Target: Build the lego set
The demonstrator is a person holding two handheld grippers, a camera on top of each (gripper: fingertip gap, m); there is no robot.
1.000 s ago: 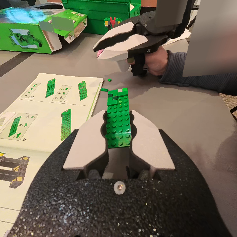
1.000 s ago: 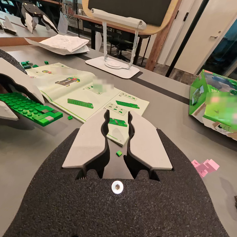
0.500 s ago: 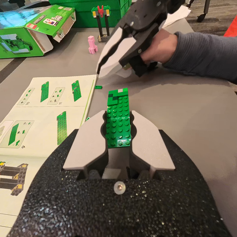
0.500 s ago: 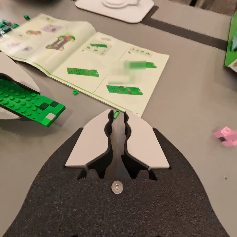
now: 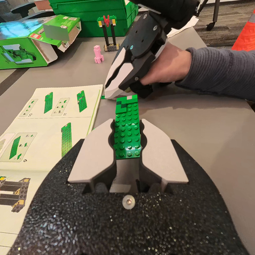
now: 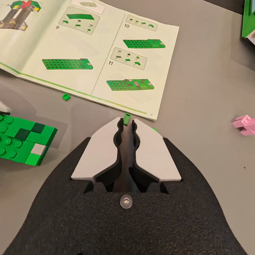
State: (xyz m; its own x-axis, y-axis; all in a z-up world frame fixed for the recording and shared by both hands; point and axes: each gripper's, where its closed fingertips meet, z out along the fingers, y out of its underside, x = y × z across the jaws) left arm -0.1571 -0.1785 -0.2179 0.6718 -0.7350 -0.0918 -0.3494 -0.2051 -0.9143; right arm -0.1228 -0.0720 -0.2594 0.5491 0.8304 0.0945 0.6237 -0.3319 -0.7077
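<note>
Green plate [image 5: 127, 135] clamped, right tool [image 6: 127, 120] ajar

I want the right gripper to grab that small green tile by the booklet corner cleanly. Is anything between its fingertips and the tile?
Nothing visible blocks it. The small green tile lies on bare table just ahead of the right gripper, whose jaws stand slightly apart, lined up with it. The booklet edge lies just beyond the tile.

Left wrist view: low, faces along surface [image 5: 193, 138], near. Right wrist view: steep, close, looks down. Both share plate [image 5: 127, 132] [image 6: 20, 140], booklet [image 5: 41, 124] [image 6: 96, 55], pink figure [image 5: 98, 54] [image 6: 244, 124].
</note>
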